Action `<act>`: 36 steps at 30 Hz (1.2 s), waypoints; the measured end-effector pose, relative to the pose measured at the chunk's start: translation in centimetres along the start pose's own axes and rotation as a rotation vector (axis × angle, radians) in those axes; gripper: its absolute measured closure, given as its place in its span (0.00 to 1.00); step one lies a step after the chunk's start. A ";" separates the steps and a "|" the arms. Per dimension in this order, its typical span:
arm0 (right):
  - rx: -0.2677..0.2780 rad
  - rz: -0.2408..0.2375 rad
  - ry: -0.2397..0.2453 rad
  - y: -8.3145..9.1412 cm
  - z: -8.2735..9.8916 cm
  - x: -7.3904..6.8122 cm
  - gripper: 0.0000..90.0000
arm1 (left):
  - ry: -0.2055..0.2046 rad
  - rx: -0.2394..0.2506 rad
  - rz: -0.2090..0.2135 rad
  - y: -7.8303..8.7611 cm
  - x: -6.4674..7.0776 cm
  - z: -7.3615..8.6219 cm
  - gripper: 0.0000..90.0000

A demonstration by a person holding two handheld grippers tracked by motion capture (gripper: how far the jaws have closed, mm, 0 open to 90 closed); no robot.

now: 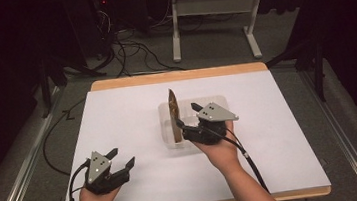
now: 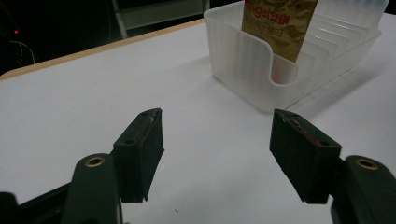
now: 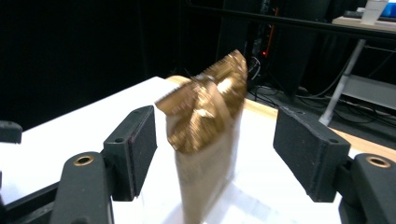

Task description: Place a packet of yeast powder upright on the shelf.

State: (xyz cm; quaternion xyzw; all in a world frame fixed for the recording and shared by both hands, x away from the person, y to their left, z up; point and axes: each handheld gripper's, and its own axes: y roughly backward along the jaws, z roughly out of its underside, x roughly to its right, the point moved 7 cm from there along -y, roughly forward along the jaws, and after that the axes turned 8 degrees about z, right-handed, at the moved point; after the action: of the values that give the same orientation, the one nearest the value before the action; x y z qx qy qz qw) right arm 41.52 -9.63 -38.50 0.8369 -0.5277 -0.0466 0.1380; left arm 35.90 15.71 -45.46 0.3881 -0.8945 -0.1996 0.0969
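A gold foil packet (image 1: 174,113) stands upright in a translucent ridged plastic bin (image 1: 217,101) at the middle of the white table. My right gripper (image 1: 186,114) is at the bin's near side, open, with the packet (image 3: 205,121) between its jaws and neither pad (image 3: 135,149) touching it. Near the table's front left, my left gripper (image 1: 123,156) is open and holds nothing. In the left gripper view its jaws (image 2: 218,116) point across bare white surface toward the bin (image 2: 243,60) and the packet (image 2: 280,23).
A white sheet (image 1: 118,117) covers the wooden table, whose edge (image 1: 179,75) shows at the back. Beyond it, cables (image 1: 131,50) lie on the floor by the white legs of another desk (image 1: 175,35). Dark curtains stand on both sides.
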 end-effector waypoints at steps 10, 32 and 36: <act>-0.046 0.028 0.023 2.8 2.1 2.9 0.34 | -0.006 -0.010 -0.001 -0.1 0.1 0.1 0.39; -0.134 0.239 -0.040 12.8 9.7 14.7 0.34 | 0.002 -0.029 0.012 -0.6 0.6 0.4 0.39; -0.206 0.259 -0.086 14.2 12.7 16.5 0.35 | 0.005 -0.032 0.020 -0.8 0.9 0.4 0.39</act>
State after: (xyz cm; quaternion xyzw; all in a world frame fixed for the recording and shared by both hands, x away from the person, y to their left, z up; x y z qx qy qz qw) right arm 33.55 -32.46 -45.62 0.7404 -0.6290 -0.1180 0.2055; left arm 35.69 14.69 -46.11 0.3780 -0.8948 -0.2120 0.1073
